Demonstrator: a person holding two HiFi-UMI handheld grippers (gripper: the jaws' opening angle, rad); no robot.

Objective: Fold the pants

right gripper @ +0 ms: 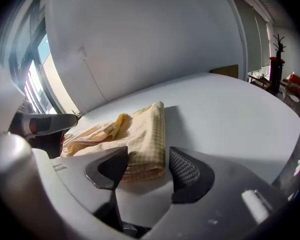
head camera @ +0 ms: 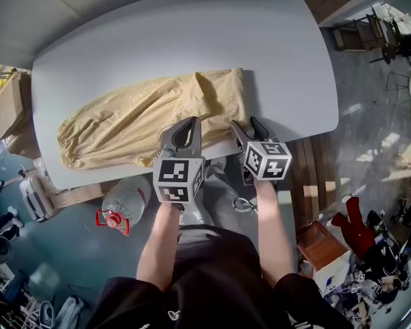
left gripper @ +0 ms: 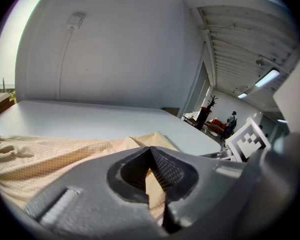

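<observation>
Yellow checked pants [head camera: 144,118] along the near edge of a white table [head camera: 281,60].

I read this place as a workroom in an office or lab building, not a home. The work surface is one large white table [head camera: 192,33] with rounded corners, standing on a glossy grey poured floor [head camera: 377,136]. Storage is loose around it: cardboard boxes [head camera: 10,108] at the left, a big water bottle [head camera: 127,201] under the table edge, and wooden boards [head camera: 312,163] at the right. Spare chairs [head camera: 370,36] stand further off. Overhead I see strip lights [left gripper: 268,77]. The plain white wall carries a surface-mounted box [left gripper: 76,19] with a cable run, and a tall window [right gripper: 37,79] fills one side.
</observation>
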